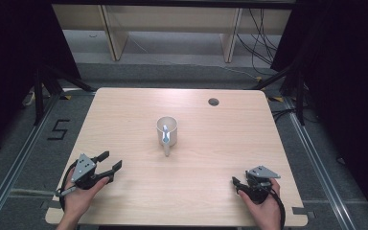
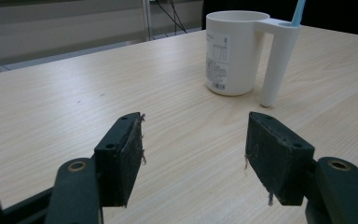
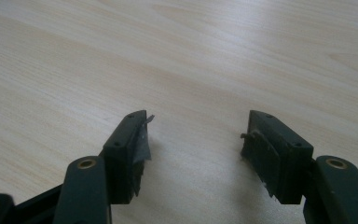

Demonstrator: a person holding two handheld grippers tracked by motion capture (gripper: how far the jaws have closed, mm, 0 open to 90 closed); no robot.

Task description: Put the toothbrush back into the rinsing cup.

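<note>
A white cup [image 1: 166, 131] with a hollow handle stands upright near the middle of the wooden table [image 1: 124, 110]. A light blue toothbrush [image 1: 165, 134] sticks up out of the handle. In the left gripper view the cup [image 2: 233, 51] stands ahead and to the right, with the toothbrush [image 2: 299, 11] rising from its handle. My left gripper [image 1: 111, 161] is held at the front left, open and empty; its jaws [image 2: 193, 149] stand wide apart. At the front right my right gripper [image 1: 235, 183] is open over bare wood, its jaws [image 3: 196, 140] holding nothing.
A round cable hole [image 1: 213, 101] sits near the table's far right edge. Beyond the table stand wooden shelf legs [image 1: 112, 33] and loose cables [image 1: 258, 38] on the floor. Black frame posts [image 1: 40, 91] flank both sides.
</note>
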